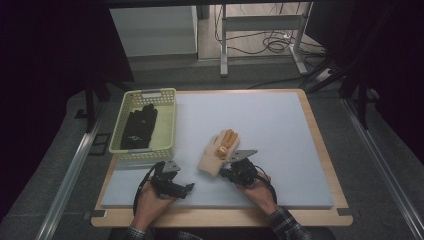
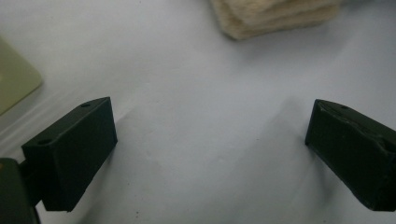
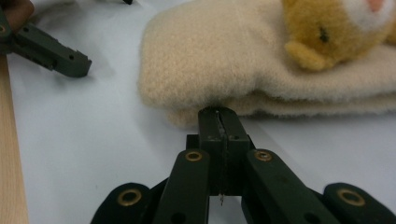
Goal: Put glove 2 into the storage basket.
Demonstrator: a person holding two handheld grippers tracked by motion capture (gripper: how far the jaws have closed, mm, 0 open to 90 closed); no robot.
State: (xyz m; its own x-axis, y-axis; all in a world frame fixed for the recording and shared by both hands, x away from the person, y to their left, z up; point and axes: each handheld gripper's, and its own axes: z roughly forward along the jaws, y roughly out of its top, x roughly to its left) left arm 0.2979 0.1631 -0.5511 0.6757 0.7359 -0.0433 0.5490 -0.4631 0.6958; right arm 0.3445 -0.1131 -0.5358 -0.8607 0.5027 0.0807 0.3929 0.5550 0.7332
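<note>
Right gripper (image 3: pixel 219 114), jaws pressed together empty, touches the cream mitten (image 3: pixel 224 60), whose far end is cut off; left gripper (image 2: pixel 210 140) gapes wide.

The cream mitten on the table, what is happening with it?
A person holds a gripper in each hand at a white mat. The right gripper, jaws shut, has its tips at the edge of the cream mitten; whether it pinches the fabric is unclear. The left gripper waits open over bare mat. A black glove lies in the yellow basket.
</note>
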